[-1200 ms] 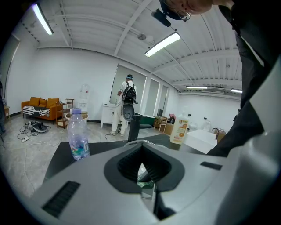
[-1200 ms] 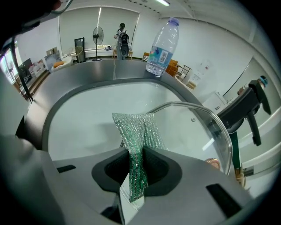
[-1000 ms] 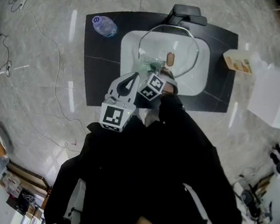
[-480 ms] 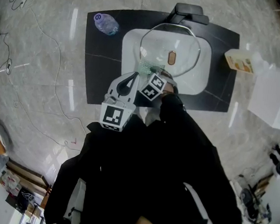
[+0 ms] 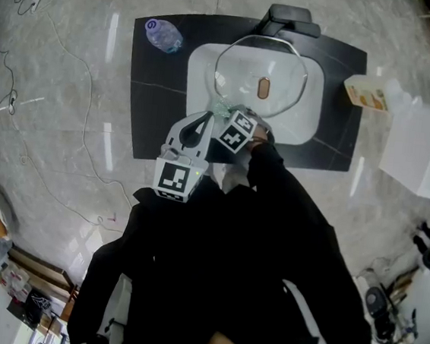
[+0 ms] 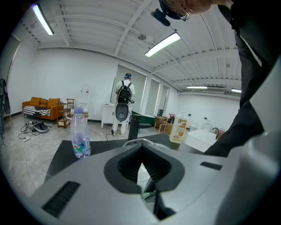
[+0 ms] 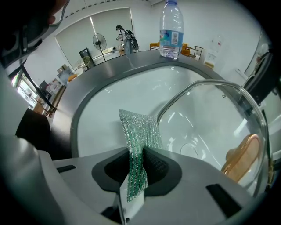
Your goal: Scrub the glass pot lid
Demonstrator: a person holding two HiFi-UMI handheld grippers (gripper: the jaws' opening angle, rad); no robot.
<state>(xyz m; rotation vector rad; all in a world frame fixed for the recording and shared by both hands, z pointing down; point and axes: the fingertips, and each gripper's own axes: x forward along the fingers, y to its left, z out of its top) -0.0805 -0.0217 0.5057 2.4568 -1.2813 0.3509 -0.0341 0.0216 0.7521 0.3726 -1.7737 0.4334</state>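
The glass pot lid point(image 5: 261, 69) with a wooden knob point(image 5: 263, 88) lies in the white sink basin point(image 5: 203, 67). In the right gripper view its metal rim point(image 7: 206, 85) curves just to the right of a green mesh scrub pad point(image 7: 139, 136). My right gripper point(image 7: 139, 161) is shut on that pad, which stands up over the basin beside the lid's near edge. My right gripper point(image 5: 227, 111) is at the basin's front left. My left gripper point(image 5: 205, 119) hovers just left of it, jaws together and holding nothing point(image 6: 141, 170).
The basin is set in a black table point(image 5: 153, 107). A water bottle point(image 5: 162, 35) stands at its back left, and a soap bottle point(image 5: 367, 94) at its right end. A white box point(image 5: 420, 147) sits further right. Cables trail across the marble floor point(image 5: 53, 112).
The right gripper has edged slightly toward the lid, and less of the scrub pad shows in the head view. The left gripper has barely moved.
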